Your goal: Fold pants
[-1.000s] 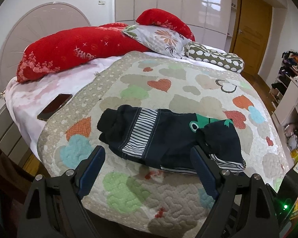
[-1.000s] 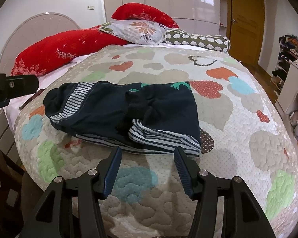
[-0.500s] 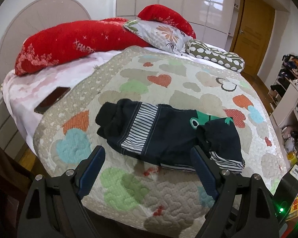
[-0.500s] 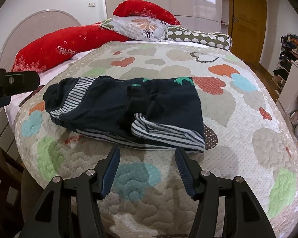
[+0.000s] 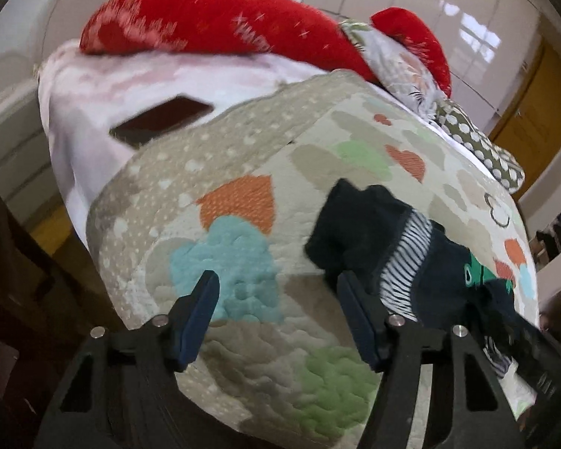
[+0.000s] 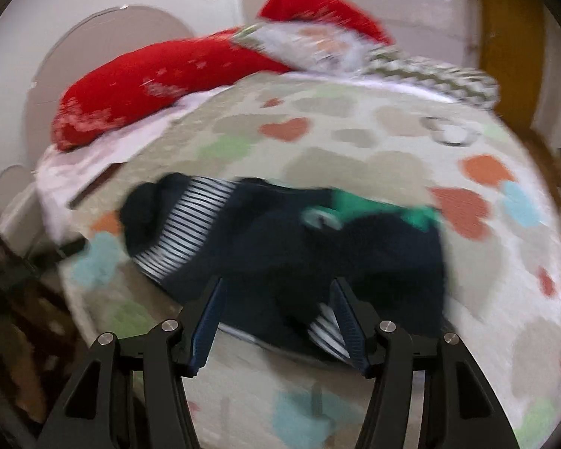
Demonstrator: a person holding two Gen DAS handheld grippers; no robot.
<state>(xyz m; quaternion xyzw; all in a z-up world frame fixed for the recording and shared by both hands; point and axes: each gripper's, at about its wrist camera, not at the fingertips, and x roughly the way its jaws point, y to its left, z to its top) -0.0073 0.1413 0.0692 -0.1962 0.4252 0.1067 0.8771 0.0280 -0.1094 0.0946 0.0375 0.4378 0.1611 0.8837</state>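
Dark navy pants (image 6: 291, 239) with striped cuffs and a green patch lie bunched on the heart-patterned quilt (image 6: 374, 157). In the left wrist view they (image 5: 359, 224) lie at the right. My left gripper (image 5: 276, 284) is open and empty over the quilt's left corner, its right finger just by the pants' near end. My right gripper (image 6: 276, 288) is open and empty, its fingertips at the pants' near edge. The right wrist view is blurred.
Red pillows (image 5: 205, 18), a floral pillow (image 5: 400, 63) and a dotted bolster (image 5: 478, 142) lie at the head of the bed. A dark phone (image 5: 161, 119) rests on the white sheet (image 5: 86, 86). The bed's edge drops off to the left.
Both grippers have moved in closer to the bed. The left one has swung left toward the quilt's corner; the right one has come up to the pants. The pants have not moved.
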